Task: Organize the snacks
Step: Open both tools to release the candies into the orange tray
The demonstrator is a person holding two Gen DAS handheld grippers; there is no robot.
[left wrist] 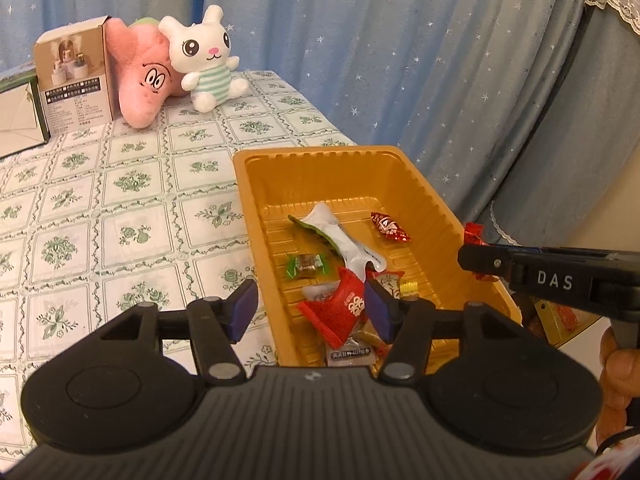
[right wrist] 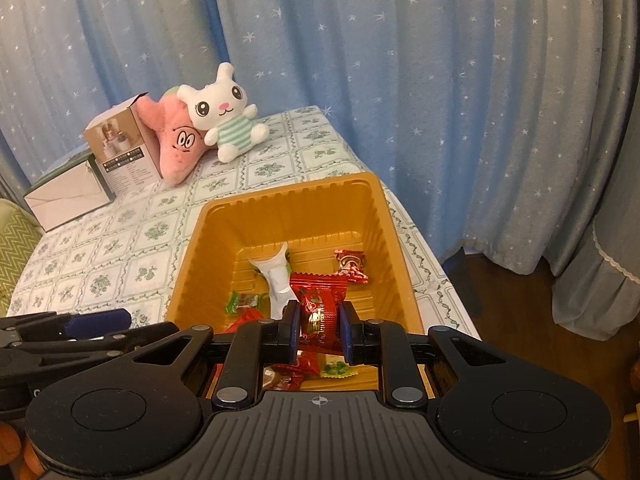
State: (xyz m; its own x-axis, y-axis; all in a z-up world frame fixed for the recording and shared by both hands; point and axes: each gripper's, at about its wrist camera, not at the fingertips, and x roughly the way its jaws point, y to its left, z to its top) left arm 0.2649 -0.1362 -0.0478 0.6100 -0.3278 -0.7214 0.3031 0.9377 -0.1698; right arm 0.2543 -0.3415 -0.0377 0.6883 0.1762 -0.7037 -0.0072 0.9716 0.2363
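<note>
A: Where's the snack?

B: A red candy wrapper (right wrist: 320,312) is pinched between the right gripper's (right wrist: 319,330) pads, held above the golden plastic tray (right wrist: 288,204), likely so it drops in with the sweets already there.

A: And the other one?

B: The left gripper (left wrist: 310,306) hangs with its fingers spread and nothing between them, at the tray's near-left rim. Behind, a white bunny plush (left wrist: 208,56) sits on the floral tablecloth (left wrist: 120,184).

Tray (right wrist: 208,240) open from above — plush toys (right wrist: 208,128) and boxes (right wrist: 120,156) stand well apart.
</note>
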